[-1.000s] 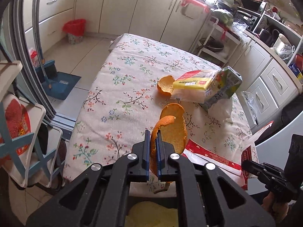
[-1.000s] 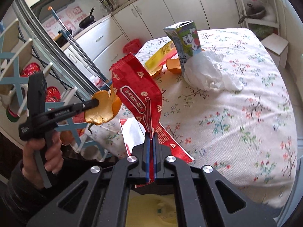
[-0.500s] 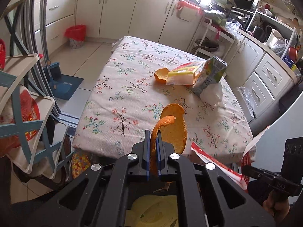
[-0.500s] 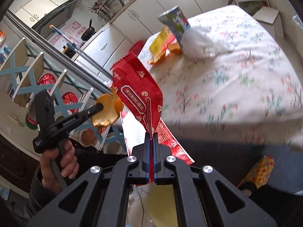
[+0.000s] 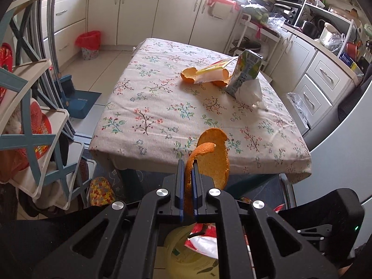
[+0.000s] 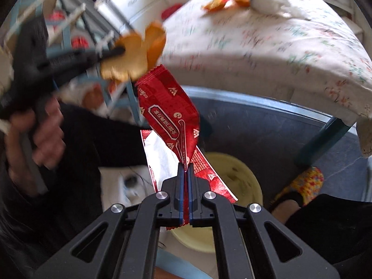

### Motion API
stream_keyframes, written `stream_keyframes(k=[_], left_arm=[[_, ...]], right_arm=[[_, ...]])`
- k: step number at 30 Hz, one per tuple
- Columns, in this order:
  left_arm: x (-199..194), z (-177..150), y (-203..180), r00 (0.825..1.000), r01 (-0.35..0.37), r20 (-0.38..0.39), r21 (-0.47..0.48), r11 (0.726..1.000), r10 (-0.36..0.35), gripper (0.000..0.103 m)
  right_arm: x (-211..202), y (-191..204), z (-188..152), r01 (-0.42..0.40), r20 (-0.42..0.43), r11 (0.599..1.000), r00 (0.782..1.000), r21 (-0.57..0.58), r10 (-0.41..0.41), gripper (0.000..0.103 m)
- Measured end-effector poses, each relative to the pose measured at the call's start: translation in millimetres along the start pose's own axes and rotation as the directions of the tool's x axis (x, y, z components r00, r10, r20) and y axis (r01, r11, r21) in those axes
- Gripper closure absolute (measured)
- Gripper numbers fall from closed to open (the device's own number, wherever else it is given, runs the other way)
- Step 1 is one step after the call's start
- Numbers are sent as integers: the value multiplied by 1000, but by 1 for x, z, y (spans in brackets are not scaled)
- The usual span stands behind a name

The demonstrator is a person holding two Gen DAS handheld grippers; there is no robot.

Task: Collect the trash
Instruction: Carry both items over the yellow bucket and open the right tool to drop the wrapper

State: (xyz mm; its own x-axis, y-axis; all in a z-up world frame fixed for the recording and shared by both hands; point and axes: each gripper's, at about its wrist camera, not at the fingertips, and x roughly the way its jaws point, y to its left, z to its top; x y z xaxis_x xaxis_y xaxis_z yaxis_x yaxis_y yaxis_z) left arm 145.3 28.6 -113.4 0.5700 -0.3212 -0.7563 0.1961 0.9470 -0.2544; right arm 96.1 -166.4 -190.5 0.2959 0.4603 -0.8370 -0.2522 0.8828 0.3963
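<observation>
Left wrist view: the left gripper (image 5: 187, 179) at bottom centre pinches an orange peel (image 5: 212, 155), with a yellow bin (image 5: 186, 255) below it. Right gripper (image 6: 185, 181) clamps a red wrapper (image 6: 169, 109) above that bin. Carton (image 5: 244, 74) sits upper right on the table (image 5: 162, 107).

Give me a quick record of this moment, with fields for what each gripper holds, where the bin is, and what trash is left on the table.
left gripper: shut on orange peel
right gripper: shut on red wrapper
bin: yellow bucket on the floor, below both grippers, in front of the table
left on table: orange peel pieces, yellow snack bag, drink carton, white tissue
task state: both held items are off the table, not yet dropped
</observation>
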Motion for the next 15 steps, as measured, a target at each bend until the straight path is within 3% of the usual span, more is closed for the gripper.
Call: stream_keyframes(k=[8,9,10,12,15], left_arm=[[-4,-12,-2,1000,2,-14,5,1000,-2,98],[-5,-13,-2,1000,2,-15,7,1000,-2,98],[-5,-14,-2,1000,3,-16,8,1000,-3,98],[-6,-16,-3,1000,3,-18,9,1000,-2,98],[-6,-20,-2,1000,2,-24,10,1000,-2,98]], right_arm=[[30,12,-20,85,-151,992,984,-98,-99,99],[36,12,-23,97,-180,989,977,-110,-116,94],[39,14,-23,113,-194,986,972,-121,-135,71],[40,17,-24,154,-195,978,964,-140,-180,48],[35,14,-24,149,-172,982,971,-118,-168,48]])
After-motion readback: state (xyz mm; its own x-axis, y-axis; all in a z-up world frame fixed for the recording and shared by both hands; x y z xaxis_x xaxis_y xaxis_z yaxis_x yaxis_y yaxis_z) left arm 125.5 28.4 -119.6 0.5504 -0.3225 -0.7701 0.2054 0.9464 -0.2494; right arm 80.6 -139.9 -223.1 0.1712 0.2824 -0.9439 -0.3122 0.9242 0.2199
